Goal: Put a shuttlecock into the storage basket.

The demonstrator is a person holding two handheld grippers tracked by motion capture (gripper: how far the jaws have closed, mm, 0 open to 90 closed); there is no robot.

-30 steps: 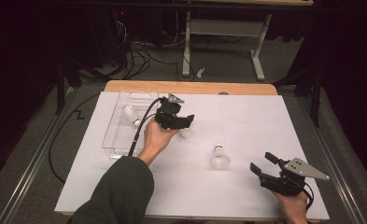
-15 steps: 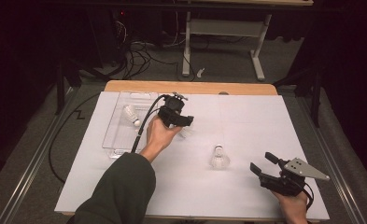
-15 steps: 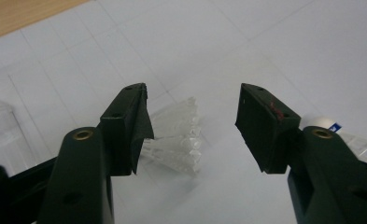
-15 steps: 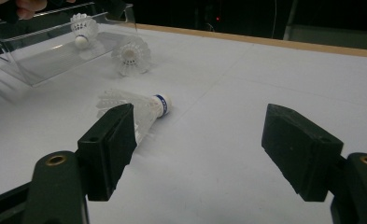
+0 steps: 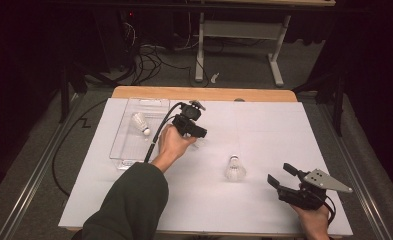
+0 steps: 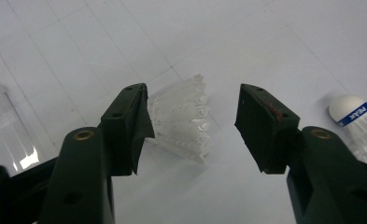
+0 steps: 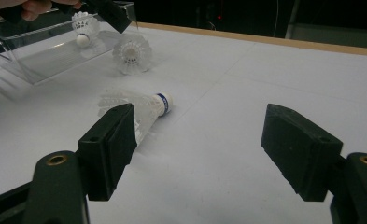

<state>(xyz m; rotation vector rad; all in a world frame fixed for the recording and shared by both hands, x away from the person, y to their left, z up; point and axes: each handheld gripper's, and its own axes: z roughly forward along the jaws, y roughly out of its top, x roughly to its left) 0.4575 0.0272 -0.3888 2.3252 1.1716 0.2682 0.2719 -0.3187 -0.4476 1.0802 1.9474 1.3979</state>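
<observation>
My left gripper [image 5: 202, 135] hovers just right of a clear plastic tray [image 5: 129, 150], pointing down at the table. In the left gripper view a white shuttlecock's feather skirt [image 6: 183, 119] sits between the jaws of the left gripper [image 6: 192, 91]. The jaws have just been closing; one pad brushes the feathers and the other stands apart. A second shuttlecock [image 5: 235, 169] with a blue-banded cork lies mid-table. My right gripper [image 5: 280, 173] rests near the front right edge, open on nothing, facing that shuttlecock [image 7: 139, 107]. A third shuttlecock [image 5: 140, 122] lies in the tray.
White paper [image 5: 264, 125] covers the table, and a wooden edge [image 5: 204, 93] shows at the back. The left gripper's black cable [image 5: 159, 132] arcs over the tray's right side. Beyond the table are a stand's legs [image 5: 239, 35] and floor cables.
The left hand has shifted slightly over the shuttlecock beside the tray. The right gripper has kept still.
</observation>
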